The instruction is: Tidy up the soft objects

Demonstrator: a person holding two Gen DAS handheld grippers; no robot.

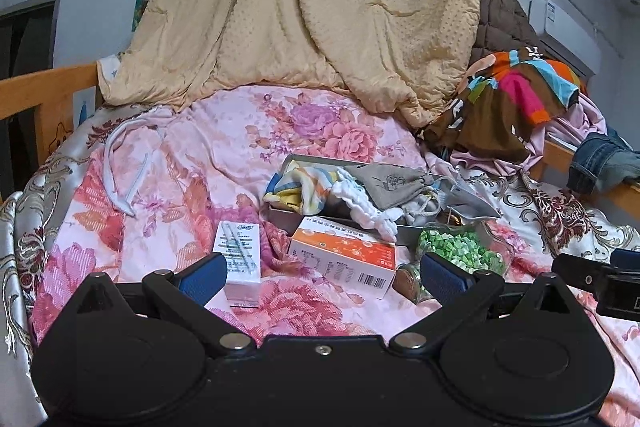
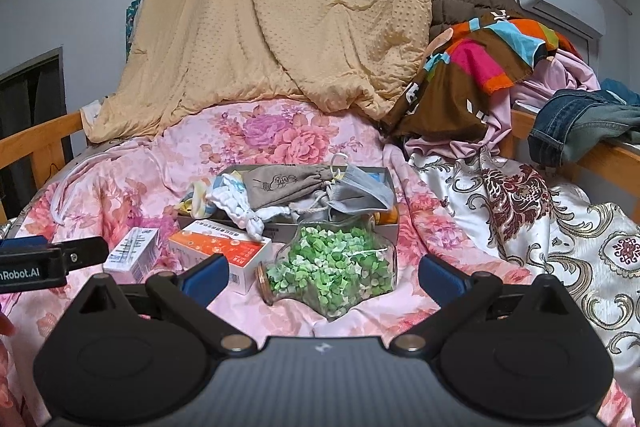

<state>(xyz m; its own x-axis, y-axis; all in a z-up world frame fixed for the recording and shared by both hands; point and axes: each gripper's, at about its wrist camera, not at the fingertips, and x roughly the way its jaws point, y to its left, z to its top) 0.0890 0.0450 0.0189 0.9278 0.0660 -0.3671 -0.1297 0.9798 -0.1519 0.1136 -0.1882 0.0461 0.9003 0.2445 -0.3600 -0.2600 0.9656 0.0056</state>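
Observation:
A shallow grey box (image 1: 280,217) (image 2: 386,175) lies on the floral bedspread, filled with soft items: a striped cloth (image 1: 298,187), a white knitted piece (image 1: 366,205) (image 2: 240,207), a grey drawstring pouch (image 1: 386,183) (image 2: 284,183) and a grey face mask (image 2: 360,193). My left gripper (image 1: 322,277) is open, low over the bed in front of an orange-and-white carton (image 1: 344,257) and a small white carton (image 1: 240,259). My right gripper (image 2: 322,277) is open just before a glass jar of green bits (image 2: 332,267) lying on its side. Neither holds anything.
A tan quilt (image 1: 304,7) hangs at the back. Piled clothes (image 2: 480,67) and jeans (image 2: 580,123) sit at the right on a wooden rail (image 2: 612,159). A white cord (image 1: 120,167) lies on the bedspread at left. The left gripper's body (image 2: 40,263) shows at the right wrist view's left edge.

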